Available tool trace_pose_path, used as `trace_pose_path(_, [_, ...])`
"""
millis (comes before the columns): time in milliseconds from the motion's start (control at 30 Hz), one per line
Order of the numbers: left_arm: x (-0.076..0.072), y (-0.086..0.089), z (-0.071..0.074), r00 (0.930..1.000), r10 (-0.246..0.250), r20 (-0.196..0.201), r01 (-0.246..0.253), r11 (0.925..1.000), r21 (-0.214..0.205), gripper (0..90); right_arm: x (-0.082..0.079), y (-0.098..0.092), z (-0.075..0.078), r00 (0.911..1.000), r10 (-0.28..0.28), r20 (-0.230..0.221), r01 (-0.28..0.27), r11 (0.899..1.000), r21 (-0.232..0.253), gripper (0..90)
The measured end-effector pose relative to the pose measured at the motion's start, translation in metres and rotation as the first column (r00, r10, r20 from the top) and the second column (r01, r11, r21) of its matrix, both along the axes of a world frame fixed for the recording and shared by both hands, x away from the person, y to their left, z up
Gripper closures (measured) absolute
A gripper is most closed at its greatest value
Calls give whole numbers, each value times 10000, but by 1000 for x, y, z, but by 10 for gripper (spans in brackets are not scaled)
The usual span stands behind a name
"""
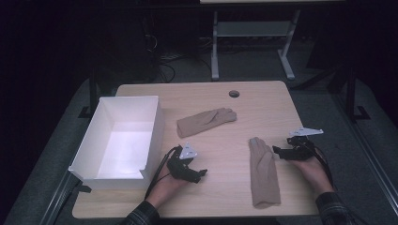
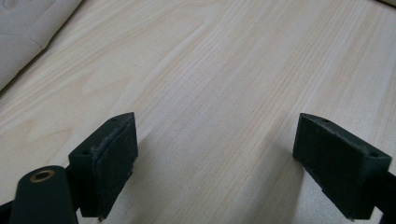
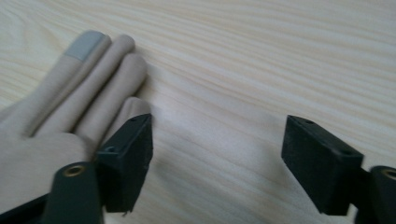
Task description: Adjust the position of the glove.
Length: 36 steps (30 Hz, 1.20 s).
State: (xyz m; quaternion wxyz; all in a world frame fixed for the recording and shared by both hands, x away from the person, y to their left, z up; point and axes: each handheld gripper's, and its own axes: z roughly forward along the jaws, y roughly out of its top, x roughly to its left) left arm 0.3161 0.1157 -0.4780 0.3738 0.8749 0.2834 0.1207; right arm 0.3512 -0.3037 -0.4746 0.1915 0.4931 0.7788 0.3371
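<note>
Gloves: two beige, one [image 1: 206, 121] at centre, one [image 1: 264, 172] at lower right.
Box: one white [image 1: 123, 140], at left.
Left gripper [image 1: 202, 174]: jaws open, empty.
Right gripper [image 1: 277, 151]: jaws open, empty.

No text, label, brand, number or sign can be read anywhere in these views.
</note>
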Motion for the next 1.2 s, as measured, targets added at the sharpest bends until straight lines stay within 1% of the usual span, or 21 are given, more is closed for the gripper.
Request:
trace_pose_path(100, [0,-1,0,10000,48,-4,-48,10000,-26,133,1,-2,-5,9999,-26,-105,25,10000,-94,193])
trace_pose_path(200, [0,-2,0,9999,125,4,-125,9999,-64,136,0,-5,-9,9998,109,161,-110,9999,52,161])
trace_pose_path(300, [1,-3,1,9997,231,2,-231,9997,58,144,0,-5,-9,9998,150,145,-150,9999,12,153])
trace_pose_path(333, [1,-3,2,9994,335,-84,-334,9994,114,155,0,-5,-9,9998,145,139,-145,9999,9,152])
trace_pose_path(400, [1,-4,6,9980,546,-330,-537,9982,253,229,0,-4,-9,9998,135,124,-135,9999,17,147])
trace_pose_path(467, [3,-3,10,9964,712,-454,-694,9969,382,257,0,-4,-9,9998,153,105,-154,9999,17,144])
trace_pose_path(533, [5,-2,13,9956,745,-563,-726,9967,350,356,0,-4,-9,9998,154,106,-154,9999,17,144])
trace_pose_path(567, [7,-3,15,9943,857,-636,-837,9959,341,387,0,-4,-9,9998,150,106,-150,9999,22,144])
trace_pose_path(600, [10,-3,17,9934,883,-729,-859,9957,349,408,0,-4,-9,9998,157,106,-157,9999,19,143])
trace_pose_path(633, [13,-4,18,9913,943,-918,-917,9953,319,464,0,-4,-9,9998,173,103,-173,9998,29,141])
trace_pose_path(667, [16,-5,19,9911,915,-965,-883,9954,367,522,0,-4,-9,9997,226,102,-226,9997,21,141])
trace_pose_path(700, [18,-6,21,9904,943,-1016,-908,9951,384,548,0,-4,-9,9997,240,101,-240,9997,21,141])
trace_pose_path(767, [23,-8,24,9905,1008,-940,-977,9945,369,637,0,-4,-9,9997,243,100,-243,9997,22,141])
trace_pose_path(800, [26,-9,26,9897,1033,-988,-1009,9945,291,665,0,-4,-9,9996,244,105,-245,9997,20,141])
trace_pose_path(900, [35,-9,32,9864,1206,-1120,-1223,9925,-86,825,0,-4,-9,9996,245,105,-246,9997,21,142])
trace_pose_path(933, [39,-9,35,9862,1244,-1090,-1267,9918,-142,877,0,-4,-9,9996,244,106,-244,9997,22,141])
trace_pose_path(1000, [45,-11,38,9836,1430,-1099,-1454,9893,-143,895,0,-4,-9,9996,245,108,-246,9997,22,142])
trace_pose_path(1067, [52,-12,40,9835,1556,-917,-1571,9875,-89,896,0,-4,-9,9997,234,98,-234,9997,30,141])
trace_pose_path(1100, [55,-13,41,9822,1698,-801,-1711,9852,-93,896,0,-4,-9,9997,233,91,-233,9997,30,141])
trace_pose_path(1200, [66,-14,42,9796,1880,-707,-1894,9818,-136,896,0,-4,-9,9996,255,120,-256,9997,10,142])
